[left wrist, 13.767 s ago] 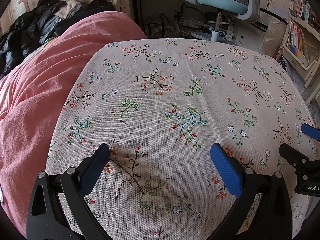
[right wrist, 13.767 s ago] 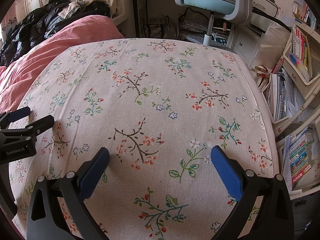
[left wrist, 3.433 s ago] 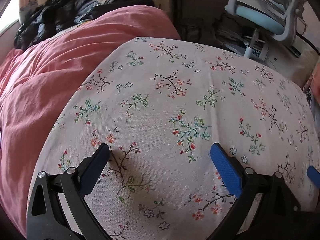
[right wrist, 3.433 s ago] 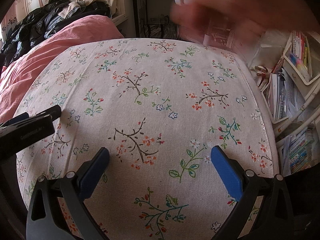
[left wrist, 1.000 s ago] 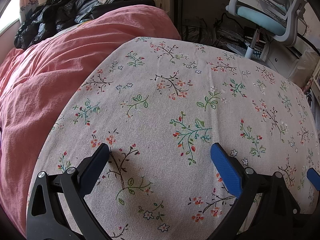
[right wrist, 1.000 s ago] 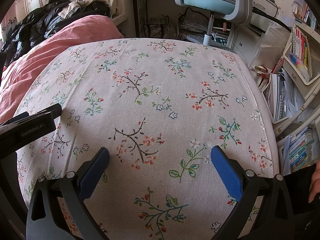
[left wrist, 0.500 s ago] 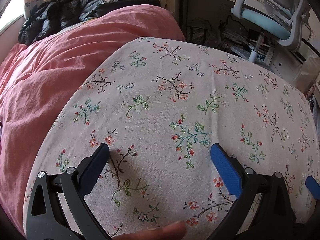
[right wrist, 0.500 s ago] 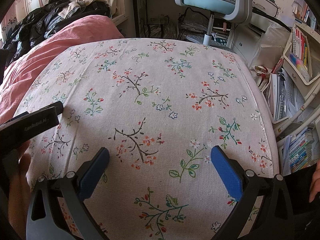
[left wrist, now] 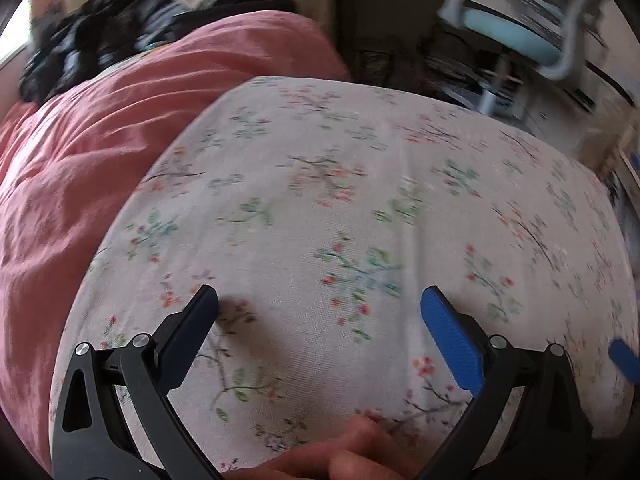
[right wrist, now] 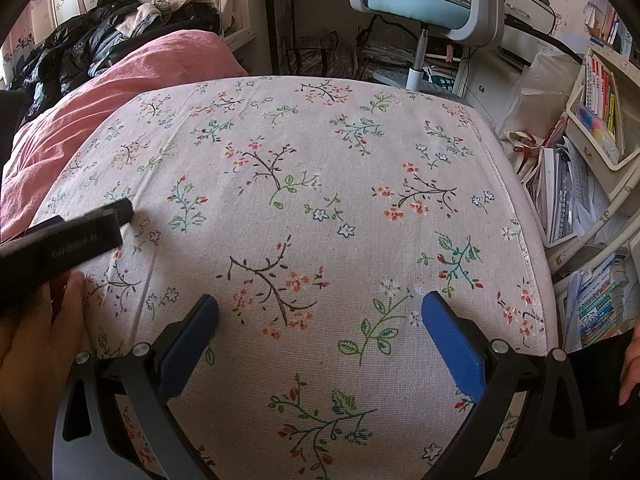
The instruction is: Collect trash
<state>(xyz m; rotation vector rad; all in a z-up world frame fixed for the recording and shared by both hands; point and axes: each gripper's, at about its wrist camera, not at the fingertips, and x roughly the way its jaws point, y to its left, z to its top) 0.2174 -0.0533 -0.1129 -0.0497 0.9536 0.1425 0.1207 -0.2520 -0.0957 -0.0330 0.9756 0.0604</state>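
so, surface: a counter (right wrist: pixel 320 184) under a woven floral cloth, beige with printed twigs, leaves and small red and blue flowers; its far edge curves in the fisheye, its right hem is stitched.
trash: no piece of trash can be made out on the cloth in either view, so its place, long axis and heading cannot be told.
left gripper (left wrist: pixel 320 304): jaws spread wide, nothing between them, black struts with flat blue pads, low over the cloth; in the right wrist view (right wrist: pixel 108 216) only its dark side shows, with blurred lettering.
right gripper (right wrist: pixel 320 312): jaws wide, nothing gripped, same black frame and blue pads; one blue pad tip shows at the right edge of the left wrist view.
hand (left wrist: pixel 340 456): fingers at the bottom edge of the left wrist view, cut off by the frame.
bedding: a pink crumpled quilt (right wrist: pixel 120 80) left of the counter, dark clothes (right wrist: pixel 80 52) heaped behind it.
beyond: a pale blue office chair (right wrist: pixel 424 4) with a grey frame; shelves of books (right wrist: pixel 600 92) and papers on the right.
hard to see: the left wrist view is smeared by motion, so the cloth print and far objects there are soft.
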